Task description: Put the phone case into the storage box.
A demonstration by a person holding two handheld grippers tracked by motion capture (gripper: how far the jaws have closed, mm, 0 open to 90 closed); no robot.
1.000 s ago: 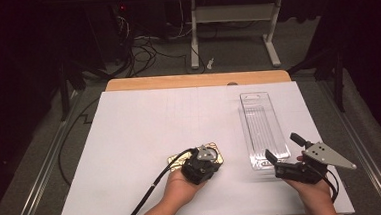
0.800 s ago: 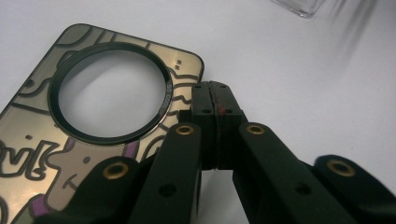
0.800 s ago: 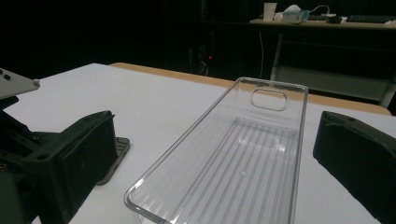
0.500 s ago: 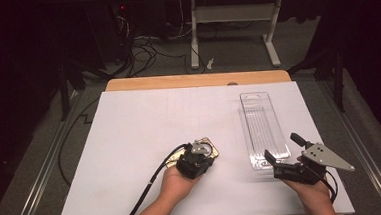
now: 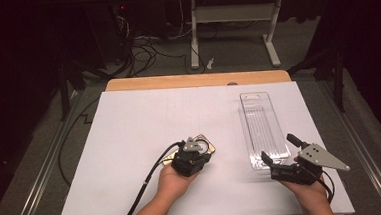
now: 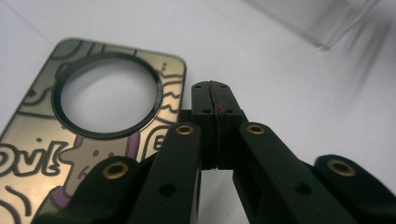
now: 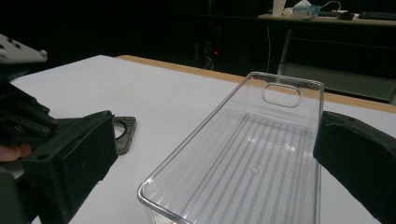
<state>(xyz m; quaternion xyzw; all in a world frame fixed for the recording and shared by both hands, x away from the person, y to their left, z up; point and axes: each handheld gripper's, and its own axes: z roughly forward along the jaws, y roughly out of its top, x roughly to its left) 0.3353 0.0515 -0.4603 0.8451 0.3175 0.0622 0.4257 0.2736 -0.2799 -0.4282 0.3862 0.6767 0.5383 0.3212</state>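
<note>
Black plastic jaws of the left gripper (image 6: 215,121) are pressed together with nothing between them; brass-coloured pins show at the linkage joints. The tips sit just beside the right edge of a phone case (image 6: 88,135), which lies flat on the table. The case is a gold, glossy rectangle with rounded corners, black doodle lines, purple patches and a large round cut-out ringed in black. In the high view the left gripper (image 5: 191,157) covers part of the phone case (image 5: 207,145) near the table's front centre, with a black cable trailing toward the person.

Jaws of the right gripper (image 7: 210,172) stand wide apart, empty, on either side of the near end of a clear plastic tray (image 7: 243,168). The tray is long, ribbed along its floor, with a slotted handle hole in its far wall. In the high view the right gripper (image 5: 281,157) sits at the near end of the tray (image 5: 262,128), a grey three-cornered plate on top.

White sheeting covers the table (image 5: 145,130), with a wooden edge at the far side. Beyond it the room is dark, with cables on the floor and a white desk frame.
</note>
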